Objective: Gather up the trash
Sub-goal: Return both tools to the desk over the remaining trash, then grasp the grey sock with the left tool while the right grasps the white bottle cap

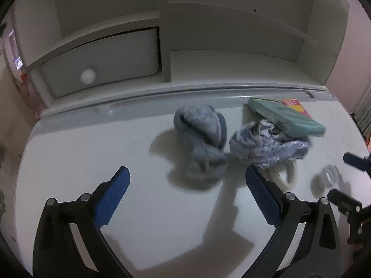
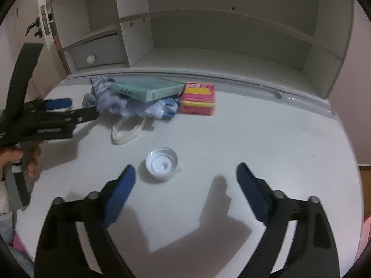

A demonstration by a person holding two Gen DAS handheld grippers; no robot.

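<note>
On the white desk a grey crumpled cloth bundle lies just ahead of my left gripper, which is open; the pads do not touch it. Right of the bundle sits a crumpled bluish-white wrapper, partly under a green box. In the right wrist view a small clear round lid rests on the desk between the fingertips of my open right gripper, nearer the left finger and not touched. The wrapper and the left gripper show at the left there.
A red and yellow pack stands beside the green box. A white tape ring lies by the wrapper. A shelf unit with a knobbed drawer rises at the desk's back. A person's hand holds the left gripper.
</note>
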